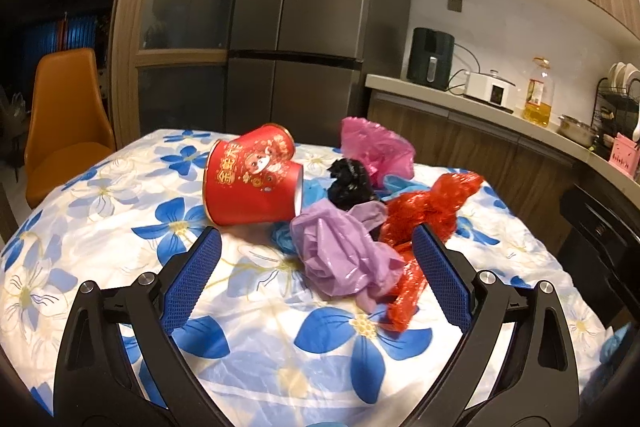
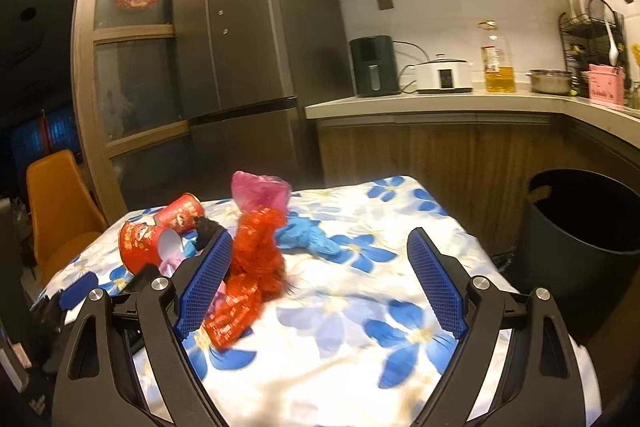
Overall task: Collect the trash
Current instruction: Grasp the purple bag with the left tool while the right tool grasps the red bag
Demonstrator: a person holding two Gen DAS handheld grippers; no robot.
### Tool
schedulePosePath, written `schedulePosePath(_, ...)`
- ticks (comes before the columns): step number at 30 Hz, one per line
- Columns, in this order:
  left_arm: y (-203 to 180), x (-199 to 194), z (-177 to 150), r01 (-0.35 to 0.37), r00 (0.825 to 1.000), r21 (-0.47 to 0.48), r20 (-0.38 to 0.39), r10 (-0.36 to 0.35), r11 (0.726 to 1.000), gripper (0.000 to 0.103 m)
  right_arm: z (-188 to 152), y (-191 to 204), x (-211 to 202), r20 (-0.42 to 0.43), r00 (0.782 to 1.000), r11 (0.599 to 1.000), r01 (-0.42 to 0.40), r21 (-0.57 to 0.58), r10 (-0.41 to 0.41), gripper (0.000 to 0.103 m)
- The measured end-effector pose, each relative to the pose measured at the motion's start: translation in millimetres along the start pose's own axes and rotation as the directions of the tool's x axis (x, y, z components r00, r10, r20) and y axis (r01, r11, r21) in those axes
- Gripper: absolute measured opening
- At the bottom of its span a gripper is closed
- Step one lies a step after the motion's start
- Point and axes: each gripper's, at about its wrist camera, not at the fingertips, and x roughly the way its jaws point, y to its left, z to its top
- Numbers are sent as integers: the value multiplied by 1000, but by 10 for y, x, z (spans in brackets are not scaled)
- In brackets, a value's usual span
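On the flower-print tablecloth (image 1: 100, 227) lies a heap of trash. It holds two tipped red paper cups (image 1: 252, 187), a pink bag (image 1: 376, 147), a black bag (image 1: 350, 183), a crumpled lilac bag (image 1: 344, 259) and a red bag (image 1: 428, 211). My left gripper (image 1: 316, 239) is open, and the lilac bag lies between its blue pads without touching them. My right gripper (image 2: 320, 241) is open too. The red bag (image 2: 256, 259) lies against its left finger (image 2: 208, 279), and a blue bag (image 2: 304, 239) lies just ahead.
A black bin (image 2: 584, 219) stands open on the floor right of the table. An orange chair (image 1: 64, 131) stands at the far left corner. Behind are a tall fridge (image 1: 304, 27) and a counter (image 2: 440, 105) with an air fryer, a cooker, an oil bottle and a pot.
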Motion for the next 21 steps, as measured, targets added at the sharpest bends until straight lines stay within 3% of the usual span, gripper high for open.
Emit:
schedulePosePath(14, 215, 193, 92, -19, 1000, -53, -18, 18, 998, 92, -33, 223, 728, -82, 993, 996, -90, -6, 90, 68)
schedulePosePath(17, 219, 241, 79, -10, 999, -43, -32, 8, 999, 90, -64, 233, 843, -113, 987, 994, -112, 4, 112, 54)
schedulePosePath(21, 203, 316, 63, 2, 998, -34, -61, -4, 999, 84, -90, 237, 914, -139, 980, 990, -142, 3, 141, 23)
